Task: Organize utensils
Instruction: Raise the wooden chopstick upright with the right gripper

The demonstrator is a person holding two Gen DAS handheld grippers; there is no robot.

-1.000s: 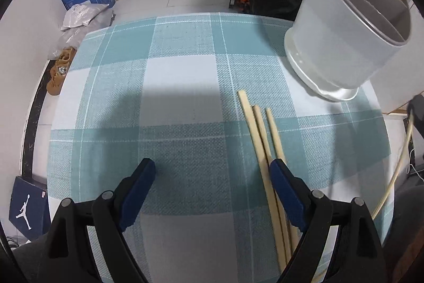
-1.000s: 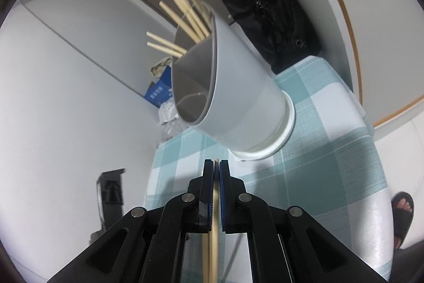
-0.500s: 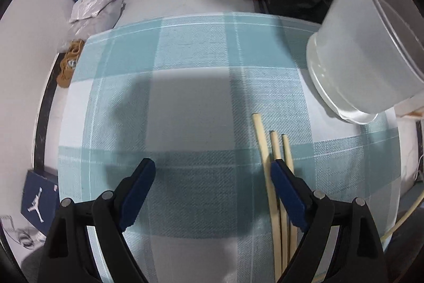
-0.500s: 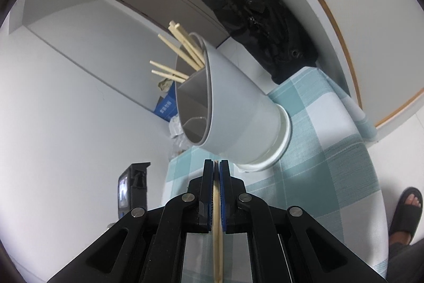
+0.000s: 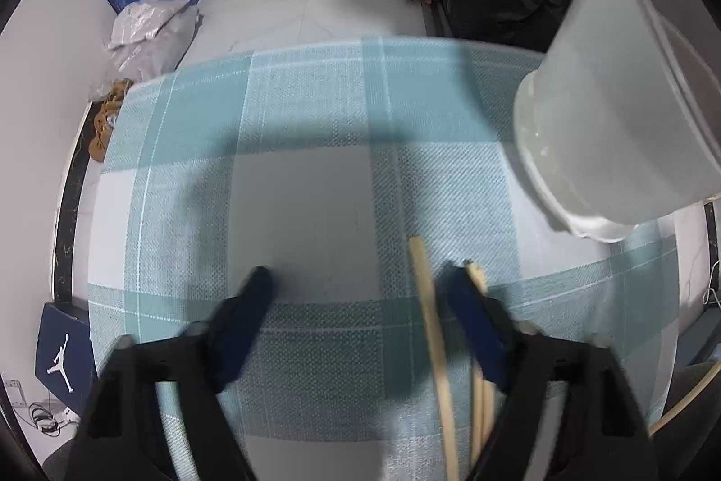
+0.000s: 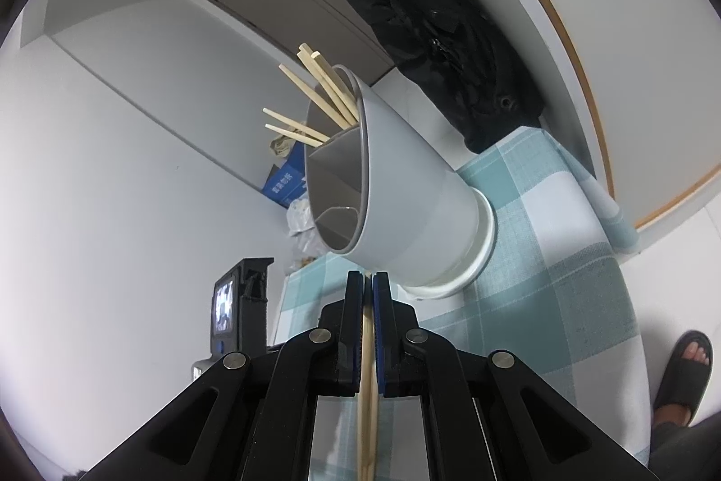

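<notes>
a: progress?
b: partly done, judging by the layout. several chopsticks in holder (image 6: 324, 93) already stick out of the far compartment of the utensil holder (image 6: 405, 201), mid frame in the right wrist view. near compartments look empty. still left: loose chopsticks on the table (image 5: 432, 327), lower right of the left wrist view, three i think, on the checked tablecloth (image 5: 315, 165).

a: left hand pose?
b: left gripper (image 5: 360, 296) low over the cloth, bottom centre of its frame, jaws spread wide, nothing between the pads. the leftmost loose stick lies inside the gap; the right finger covers part of the others. some motion blur, contact with the cloth unclear.

a: right?
b: right gripper (image 6: 367, 291) bottom centre of its view, tilted up, jaws pressed together, pinching a held chopstick (image 6: 367, 382), maybe two, hard to tell. tips point toward the holder's open mouth, just below its rim, not inside yet.
</notes>
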